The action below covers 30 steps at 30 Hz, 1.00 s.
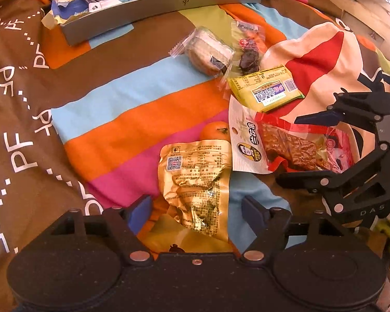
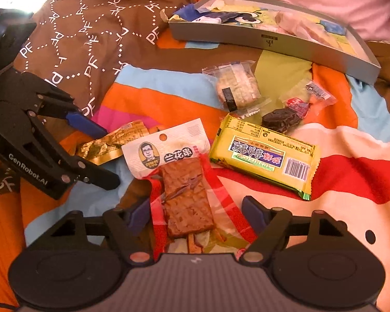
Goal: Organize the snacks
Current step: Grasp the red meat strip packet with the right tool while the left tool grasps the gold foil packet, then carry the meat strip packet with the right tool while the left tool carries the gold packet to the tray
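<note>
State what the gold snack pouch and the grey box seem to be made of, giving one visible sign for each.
Gold snack pouch: probably metallised foil film, glossy; its crinkled surface throws sharp highlights.
Grey box: looks like matte cardboard or thin board, though painted metal is possible; flat dull walls, crisp corners and no glare.

I see 6 snacks loose on the bed: a crumpled gold pouch [image 1: 195,182], a mandarin [image 1: 215,130] just behind it, a red-and-white tofu skewer pack [image 2: 180,182], a yellow bar [image 2: 265,156], a clear-wrapped cake [image 2: 236,87] and a dark plum packet [image 2: 288,115]. A grey tray [image 2: 267,37] lies beyond.
</note>
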Each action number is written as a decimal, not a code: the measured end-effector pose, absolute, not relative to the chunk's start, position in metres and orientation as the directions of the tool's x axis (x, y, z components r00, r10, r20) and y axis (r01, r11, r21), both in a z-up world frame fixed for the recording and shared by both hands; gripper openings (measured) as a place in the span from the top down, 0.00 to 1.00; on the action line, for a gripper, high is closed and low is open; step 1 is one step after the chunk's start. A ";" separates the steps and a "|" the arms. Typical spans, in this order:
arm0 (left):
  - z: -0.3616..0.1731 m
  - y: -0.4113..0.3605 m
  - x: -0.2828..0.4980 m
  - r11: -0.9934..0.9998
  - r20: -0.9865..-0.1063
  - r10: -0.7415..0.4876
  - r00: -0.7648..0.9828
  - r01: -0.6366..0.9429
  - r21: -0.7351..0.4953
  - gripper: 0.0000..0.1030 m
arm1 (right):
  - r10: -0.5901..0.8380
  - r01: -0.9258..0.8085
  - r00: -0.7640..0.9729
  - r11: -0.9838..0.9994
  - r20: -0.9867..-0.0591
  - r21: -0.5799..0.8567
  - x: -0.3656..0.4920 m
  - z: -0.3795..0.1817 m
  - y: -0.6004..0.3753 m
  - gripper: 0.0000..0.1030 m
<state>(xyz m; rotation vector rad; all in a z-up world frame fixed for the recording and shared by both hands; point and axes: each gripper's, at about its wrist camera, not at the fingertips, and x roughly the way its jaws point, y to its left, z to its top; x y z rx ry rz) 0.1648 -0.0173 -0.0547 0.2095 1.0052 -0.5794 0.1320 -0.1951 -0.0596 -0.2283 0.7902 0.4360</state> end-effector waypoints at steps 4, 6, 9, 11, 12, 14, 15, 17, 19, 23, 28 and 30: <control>-0.054 -0.016 0.165 0.831 -0.840 -0.361 0.404 0.549 -0.093 0.32 | 0.291 -0.448 0.630 0.894 -0.720 -0.030 0.127 -0.059 -0.195 0.27; -0.053 -0.016 0.164 0.833 -0.839 -0.362 0.406 0.546 -0.095 0.36 | 0.288 -0.441 0.636 0.897 -0.716 -0.032 0.125 -0.059 -0.194 0.29; -0.053 -0.015 0.165 0.840 -0.837 -0.360 0.412 0.534 -0.099 0.42 | 0.269 -0.433 0.649 0.900 -0.711 -0.055 0.121 -0.060 -0.191 0.30; -0.054 -0.014 0.165 0.847 -0.835 -0.361 0.416 0.520 -0.106 0.45 | 0.253 -0.423 0.659 0.904 -0.709 -0.070 0.119 -0.060 -0.188 0.31; -0.054 -0.013 0.165 0.851 -0.833 -0.360 0.419 0.513 -0.110 0.46 | 0.248 -0.417 0.662 0.906 -0.707 -0.073 0.117 -0.060 -0.187 0.32; -0.054 -0.012 0.165 0.856 -0.831 -0.361 0.423 0.504 -0.116 0.47 | 0.243 -0.411 0.666 0.908 -0.706 -0.075 0.116 -0.060 -0.186 0.34; -0.054 -0.012 0.164 0.859 -0.830 -0.360 0.425 0.499 -0.117 0.47 | 0.243 -0.408 0.667 0.910 -0.704 -0.072 0.115 -0.059 -0.186 0.36; -0.054 -0.012 0.163 0.864 -0.828 -0.357 0.432 0.490 -0.117 0.49 | 0.249 -0.404 0.669 0.913 -0.701 -0.062 0.113 -0.059 -0.186 0.41; -0.054 -0.011 0.162 0.870 -0.827 -0.355 0.437 0.477 -0.121 0.51 | 0.255 -0.404 0.671 0.913 -0.697 -0.055 0.110 -0.058 -0.185 0.46; -0.054 -0.010 0.160 0.872 -0.824 -0.356 0.441 0.475 -0.122 0.53 | 0.257 -0.404 0.676 0.913 -0.691 -0.055 0.107 -0.059 -0.184 0.50; -0.053 -0.010 0.159 0.872 -0.820 -0.362 0.444 0.471 -0.130 0.54 | 0.264 -0.403 0.677 0.914 -0.686 -0.045 0.107 -0.057 -0.186 0.50; -0.054 -0.010 0.159 0.873 -0.818 -0.362 0.447 0.471 -0.129 0.54 | 0.263 -0.402 0.682 0.914 -0.683 -0.050 0.106 -0.057 -0.185 0.50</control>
